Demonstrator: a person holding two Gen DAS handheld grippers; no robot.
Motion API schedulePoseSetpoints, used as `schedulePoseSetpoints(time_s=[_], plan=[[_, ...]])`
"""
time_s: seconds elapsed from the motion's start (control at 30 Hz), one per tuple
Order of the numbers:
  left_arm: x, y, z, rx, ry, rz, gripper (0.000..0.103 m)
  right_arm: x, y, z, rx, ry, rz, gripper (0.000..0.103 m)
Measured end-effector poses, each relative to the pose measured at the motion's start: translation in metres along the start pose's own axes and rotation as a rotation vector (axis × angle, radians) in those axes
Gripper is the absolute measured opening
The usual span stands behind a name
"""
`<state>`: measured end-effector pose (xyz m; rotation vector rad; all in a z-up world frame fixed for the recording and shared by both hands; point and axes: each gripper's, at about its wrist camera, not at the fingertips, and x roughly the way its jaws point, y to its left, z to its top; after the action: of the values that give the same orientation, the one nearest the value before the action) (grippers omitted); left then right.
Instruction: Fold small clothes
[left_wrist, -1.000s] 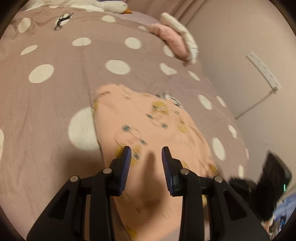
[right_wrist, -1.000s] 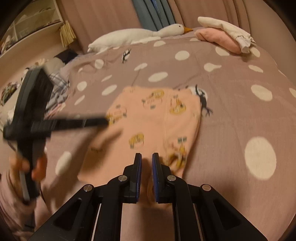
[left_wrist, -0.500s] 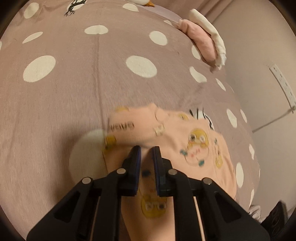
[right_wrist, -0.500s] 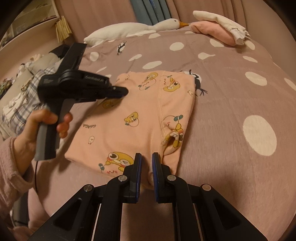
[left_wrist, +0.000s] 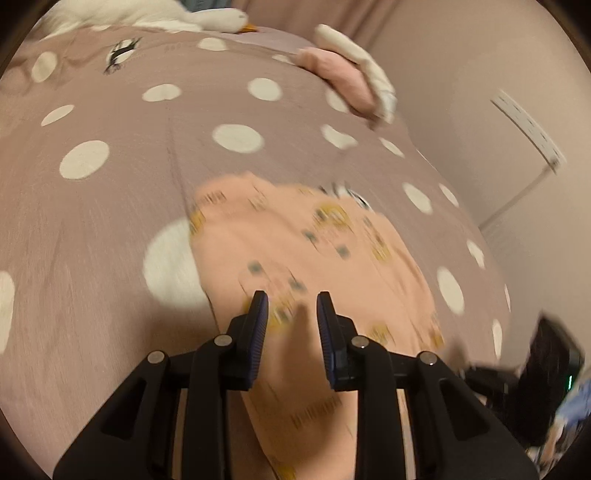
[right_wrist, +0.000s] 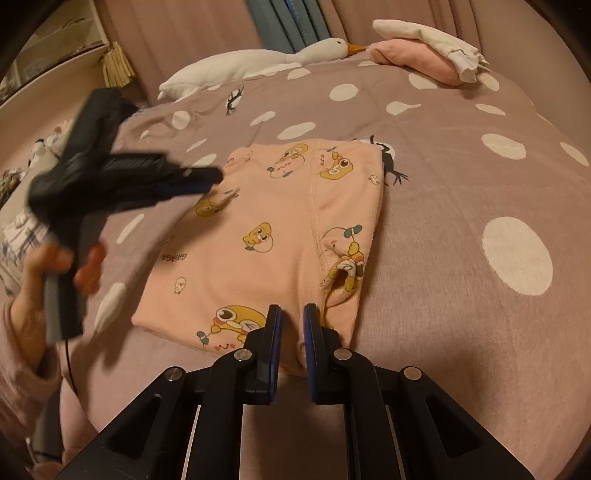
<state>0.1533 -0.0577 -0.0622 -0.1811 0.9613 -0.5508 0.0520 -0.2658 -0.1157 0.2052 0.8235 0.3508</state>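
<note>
Peach-pink fleece garment printed with yellow cartoon creatures (right_wrist: 295, 236) lies folded into a rough rectangle on the mauve bedspread with white polka dots (right_wrist: 461, 192), its near edge toward the right wrist camera. The right gripper (right_wrist: 291, 332) sits low at that near edge with its two black, blue-padded fingers (right_wrist: 271, 339) a narrow gap apart; a little of the cloth hem shows between them, but whether they actually pinch it cannot be told. The left gripper (left_wrist: 291, 317), seen from its own blurred camera, hovers over the same garment (left_wrist: 314, 258) with its jaws clearly spread and nothing between them. From the right wrist view that left gripper (right_wrist: 207, 177) appears at the left side, held by a person's hand (right_wrist: 40, 280) in a pink sleeve, its tips reaching over the garment's far left corner. At the head of the bed rest a white stuffed goose with an orange beak (right_wrist: 258, 62) and a folded pile of pink and white clothes (right_wrist: 428, 55). A white power strip (left_wrist: 528, 129) hangs on the wall at right.
</note>
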Motion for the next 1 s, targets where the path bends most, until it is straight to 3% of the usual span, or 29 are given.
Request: schedulePoseSetpoints(time_s=[0.27,0.5,1.0], plan=[[-0.002,-0.018,-0.050,0.113,0.022,0.036,0.025,0.001,0.000,0.001,0.010,0.005,-0.004,0.010],[-0.016,-0.020,-0.069,0.098,0.010,0.009,0.025,0.001,0.000,0.000,0.019,0.006,-0.006,0.010],[-0.029,-0.028,-0.090,0.104,0.029,0.084,0.027,-0.008,-0.002,-0.005,0.051,0.016,-0.004,0.010]])
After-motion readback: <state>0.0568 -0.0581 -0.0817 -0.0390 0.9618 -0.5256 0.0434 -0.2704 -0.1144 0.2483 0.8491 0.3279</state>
